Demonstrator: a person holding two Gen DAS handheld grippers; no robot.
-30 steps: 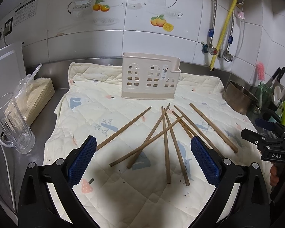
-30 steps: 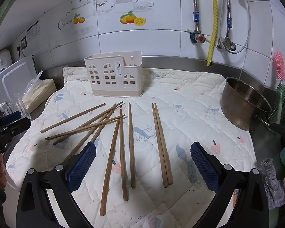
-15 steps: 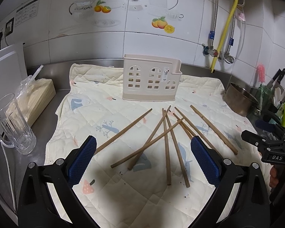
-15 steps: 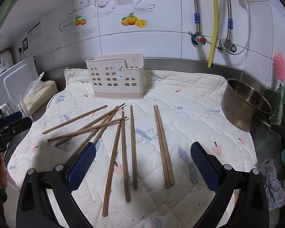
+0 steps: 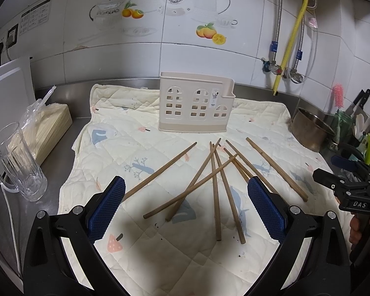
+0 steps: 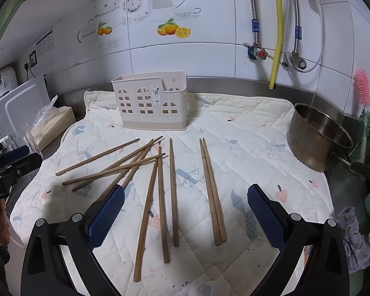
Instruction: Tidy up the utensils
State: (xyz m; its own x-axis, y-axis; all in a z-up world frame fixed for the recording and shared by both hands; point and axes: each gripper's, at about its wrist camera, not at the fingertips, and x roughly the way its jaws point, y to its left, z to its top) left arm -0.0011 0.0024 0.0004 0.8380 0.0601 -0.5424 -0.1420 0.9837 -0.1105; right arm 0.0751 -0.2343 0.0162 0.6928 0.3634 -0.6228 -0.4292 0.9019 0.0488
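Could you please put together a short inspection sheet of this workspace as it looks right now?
Surface: quilted mat spread over a steel counter.
Job's things: nine wooden chopsticks lie loose on the mat, several crossing, two side by side; beige utensil holder stands upright behind them, nothing seen inside.
Clutter: glass mug, bagged stack, metal pot, pink brush, cloth rag.
Grippers: left gripper and right gripper open, above the chopsticks, holding nothing.
Cables: nothing seen on the mat; yellow hose and braided hoses on the wall.
Surroundings: white tiled wall with fruit decals.
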